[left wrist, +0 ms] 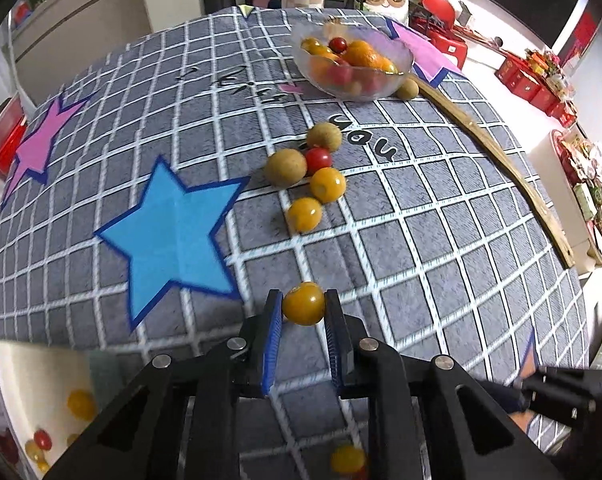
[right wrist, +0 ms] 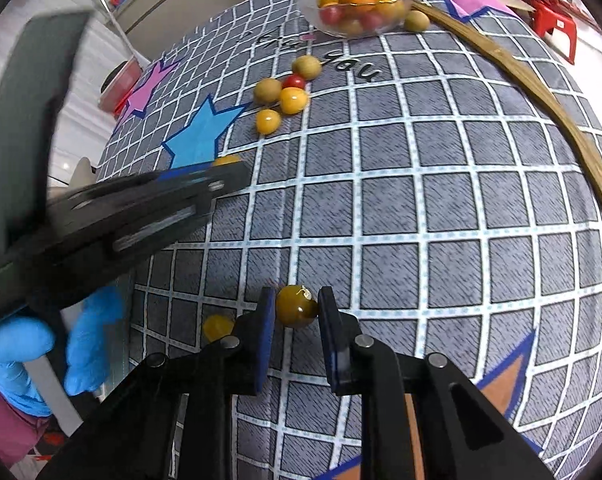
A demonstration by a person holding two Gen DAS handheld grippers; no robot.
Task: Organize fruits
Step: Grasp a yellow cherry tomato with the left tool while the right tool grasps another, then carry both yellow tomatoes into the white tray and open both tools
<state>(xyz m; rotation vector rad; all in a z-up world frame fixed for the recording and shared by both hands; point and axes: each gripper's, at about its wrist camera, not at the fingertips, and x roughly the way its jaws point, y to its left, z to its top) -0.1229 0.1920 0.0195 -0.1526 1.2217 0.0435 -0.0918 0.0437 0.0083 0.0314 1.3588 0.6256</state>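
Fruits are in both grippers: the left gripper (left wrist: pixel 304 305) holds a yellow tomato (left wrist: pixel 303 303) between narrow jaws, and the right gripper (right wrist: pixel 292 306) holds a darker yellow fruit (right wrist: pixel 296 306) the same way. From each gripper the glass bowl (left wrist: pixel 397 53) lies toward 12 to 1 o'clock at the far side of the bench (left wrist: pixel 441 240), with a loose cluster of fruits (left wrist: pixel 307 168) between. Neither hand seems clearly nearer, I think; the round fruits have no long axis.
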